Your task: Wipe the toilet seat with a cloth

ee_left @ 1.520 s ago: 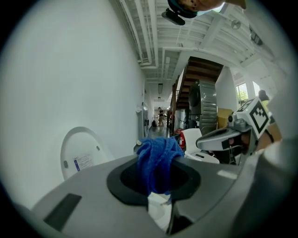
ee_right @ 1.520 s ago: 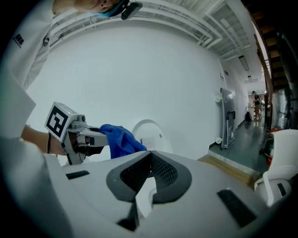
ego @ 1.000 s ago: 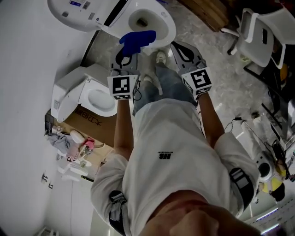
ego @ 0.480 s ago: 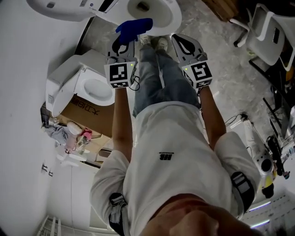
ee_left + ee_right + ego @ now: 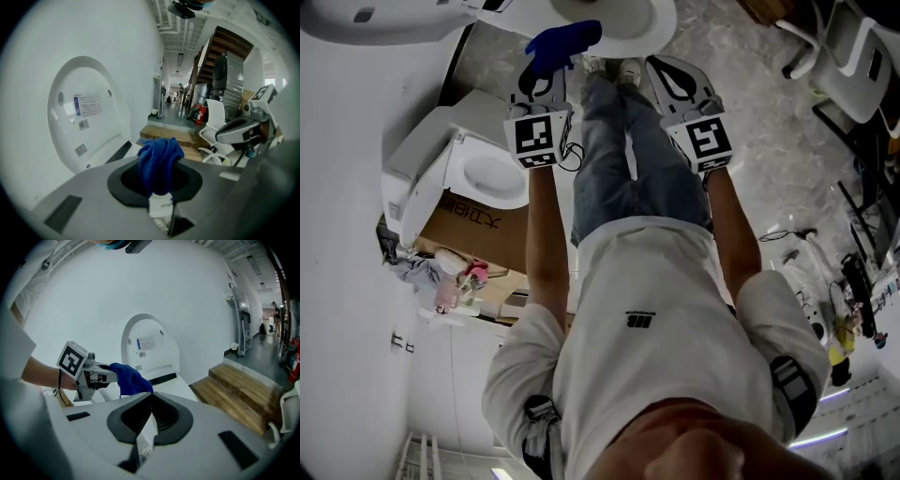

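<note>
A white toilet stands at the top of the head view, its seat down and its lid raised. My left gripper is shut on a bunched blue cloth, which hangs just before the seat's near rim. In the left gripper view the cloth stands up from the shut jaws, with the lid behind it. My right gripper hovers beside it over the person's shoes, shut on nothing. The right gripper view shows its jaws meeting, with the cloth and lid beyond.
A second white toilet sits to the left on a cardboard box. White chairs stand at the upper right, and cables and gear litter the floor at the right. A wooden step lies right of the toilet.
The toilet has slid upward and partly out of the head view. Both grippers keep their pose side by side, and the cloth stays in the left one.
</note>
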A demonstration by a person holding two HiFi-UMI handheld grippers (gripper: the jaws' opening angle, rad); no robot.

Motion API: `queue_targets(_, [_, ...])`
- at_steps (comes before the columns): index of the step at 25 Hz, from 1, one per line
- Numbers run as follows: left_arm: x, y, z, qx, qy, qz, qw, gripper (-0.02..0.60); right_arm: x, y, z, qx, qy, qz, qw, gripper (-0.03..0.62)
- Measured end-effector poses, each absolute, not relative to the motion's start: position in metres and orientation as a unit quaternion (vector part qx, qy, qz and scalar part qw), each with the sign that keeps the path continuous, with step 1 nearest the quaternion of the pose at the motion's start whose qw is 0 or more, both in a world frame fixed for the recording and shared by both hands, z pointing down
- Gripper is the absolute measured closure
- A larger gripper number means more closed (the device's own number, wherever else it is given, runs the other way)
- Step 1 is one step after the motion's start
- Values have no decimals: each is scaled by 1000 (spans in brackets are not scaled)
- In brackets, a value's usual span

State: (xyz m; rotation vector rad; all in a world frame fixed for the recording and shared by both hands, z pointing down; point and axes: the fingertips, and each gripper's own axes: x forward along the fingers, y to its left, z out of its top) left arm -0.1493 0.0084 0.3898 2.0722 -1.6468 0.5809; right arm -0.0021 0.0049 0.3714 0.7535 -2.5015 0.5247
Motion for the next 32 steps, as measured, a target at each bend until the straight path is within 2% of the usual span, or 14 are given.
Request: queue_targets(32, [-243,7,633,718,-561,309,273,506,-51,30,543,279,-877,251,301,599])
